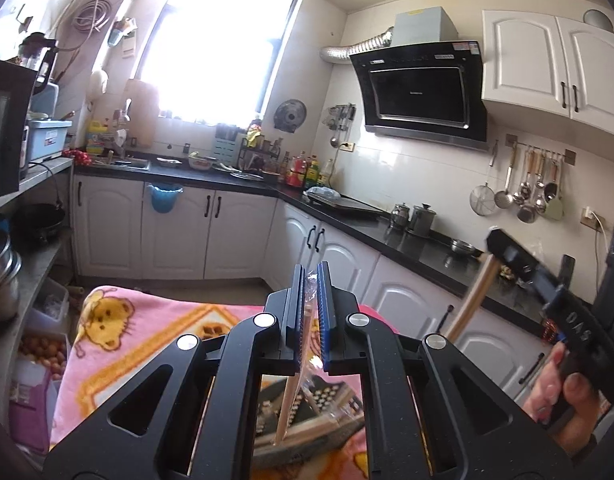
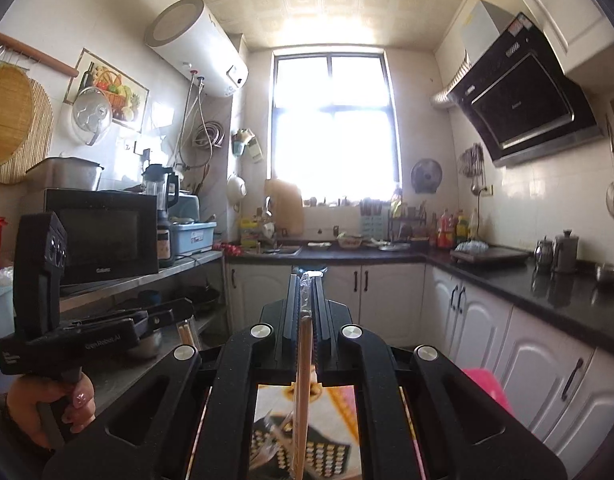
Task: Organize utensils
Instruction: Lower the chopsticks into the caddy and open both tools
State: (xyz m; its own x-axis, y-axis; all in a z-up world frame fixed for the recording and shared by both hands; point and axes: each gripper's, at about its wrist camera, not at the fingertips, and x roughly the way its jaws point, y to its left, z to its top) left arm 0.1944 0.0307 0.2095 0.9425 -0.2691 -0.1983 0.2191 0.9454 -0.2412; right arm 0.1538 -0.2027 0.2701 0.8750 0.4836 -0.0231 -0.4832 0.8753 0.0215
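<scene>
Between clamped pads, wrapped chopsticks [image 2: 305,344], ends hidden

The wrapped wooden chopsticks [image 2: 303,400] run off the bottom edge. A woven patterned basket [image 1: 323,404] beneath the left gripper [image 1: 311,280] is blurred and mostly hidden.

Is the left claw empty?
No, the left claw is shut on wooden chopsticks in a clear plastic wrapper, which hang down between its fingers.
</scene>
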